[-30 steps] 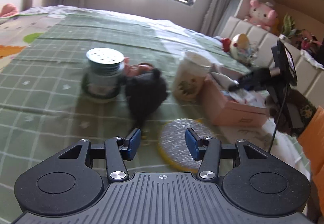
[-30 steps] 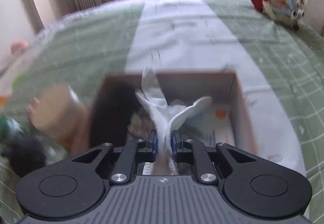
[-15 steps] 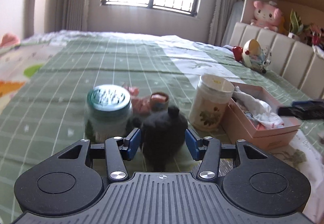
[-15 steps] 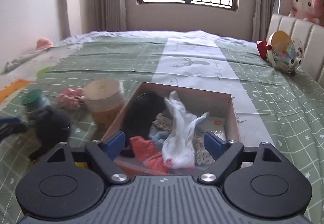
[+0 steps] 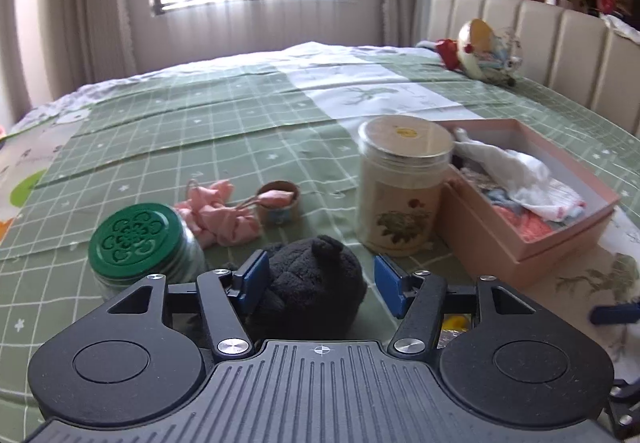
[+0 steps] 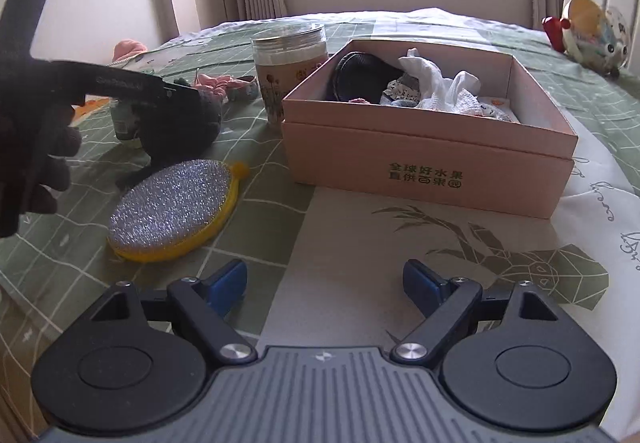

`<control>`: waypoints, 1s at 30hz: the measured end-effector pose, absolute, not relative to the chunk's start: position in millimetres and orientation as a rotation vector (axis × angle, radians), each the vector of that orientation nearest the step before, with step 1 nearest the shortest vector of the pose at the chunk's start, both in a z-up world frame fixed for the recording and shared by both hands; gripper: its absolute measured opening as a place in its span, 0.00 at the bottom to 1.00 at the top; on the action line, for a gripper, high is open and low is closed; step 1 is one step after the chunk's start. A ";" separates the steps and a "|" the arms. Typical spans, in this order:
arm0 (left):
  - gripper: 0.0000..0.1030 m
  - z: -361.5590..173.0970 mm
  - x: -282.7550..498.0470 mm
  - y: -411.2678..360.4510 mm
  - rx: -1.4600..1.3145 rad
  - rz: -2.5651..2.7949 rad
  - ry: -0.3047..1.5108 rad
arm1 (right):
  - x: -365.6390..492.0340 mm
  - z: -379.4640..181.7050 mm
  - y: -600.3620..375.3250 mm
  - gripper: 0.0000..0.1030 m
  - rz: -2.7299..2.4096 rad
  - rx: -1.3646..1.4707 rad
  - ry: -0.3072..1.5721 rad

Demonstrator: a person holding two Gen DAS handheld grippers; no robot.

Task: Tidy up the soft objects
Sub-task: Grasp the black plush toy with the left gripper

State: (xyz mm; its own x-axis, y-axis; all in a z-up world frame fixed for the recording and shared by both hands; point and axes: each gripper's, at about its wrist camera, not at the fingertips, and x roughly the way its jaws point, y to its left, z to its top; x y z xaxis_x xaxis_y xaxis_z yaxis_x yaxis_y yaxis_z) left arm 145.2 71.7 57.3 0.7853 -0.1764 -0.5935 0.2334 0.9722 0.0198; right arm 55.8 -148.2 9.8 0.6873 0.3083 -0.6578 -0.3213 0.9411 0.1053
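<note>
A black plush toy [image 5: 312,283] lies on the green bedspread between the open jaws of my left gripper [image 5: 320,283]; the left pad seems to touch it and the right pad stands apart. It also shows in the right wrist view [image 6: 180,123]. A pink box [image 6: 424,159] holds a white cloth [image 6: 432,87], a black item and other soft pieces. It also shows in the left wrist view [image 5: 532,239]. My right gripper [image 6: 324,287] is open and empty, low over the bed in front of the box. A pink cloth [image 5: 216,219] lies behind the plush.
A green-lidded jar [image 5: 140,243] stands left of the plush. A cream canister [image 5: 400,195] stands beside the box. A glittery yellow-rimmed sponge [image 6: 172,207] lies left of the right gripper. A small cup [image 5: 278,201], a headboard and stuffed toys are farther back.
My right gripper let go of the white cloth in the box, opened, and drew back and down. My left gripper moved forward around the black plush toy.
</note>
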 end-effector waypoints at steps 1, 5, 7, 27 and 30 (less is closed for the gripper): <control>0.61 57.3 145.5 70.0 0.116 -0.223 0.633 | 55.2 9.9 -146.4 0.87 0.353 -0.029 0.729; 0.64 47.9 162.7 71.7 0.175 -0.127 0.675 | 51.8 8.7 -144.1 0.91 0.353 -0.053 0.723; 0.68 45.4 170.3 76.2 0.142 -0.129 0.684 | 51.9 8.5 -143.9 0.96 0.358 -0.055 0.726; 0.73 30.4 170.7 78.7 0.131 -0.128 0.836 | 54.5 3.0 -139.4 1.00 0.356 -0.076 0.742; 0.72 33.6 159.4 87.7 0.051 -0.152 0.856 | 58.0 2.8 -141.9 1.00 0.368 -0.063 0.762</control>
State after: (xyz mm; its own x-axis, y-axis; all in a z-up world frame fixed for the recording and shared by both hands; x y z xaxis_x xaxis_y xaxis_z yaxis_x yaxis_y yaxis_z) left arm 159.4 87.7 33.6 0.6455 -0.1135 -0.7553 0.1542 0.9879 -0.0166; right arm 58.0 -141.9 2.8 0.6632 0.3027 -0.6845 -0.3482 0.9343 0.0759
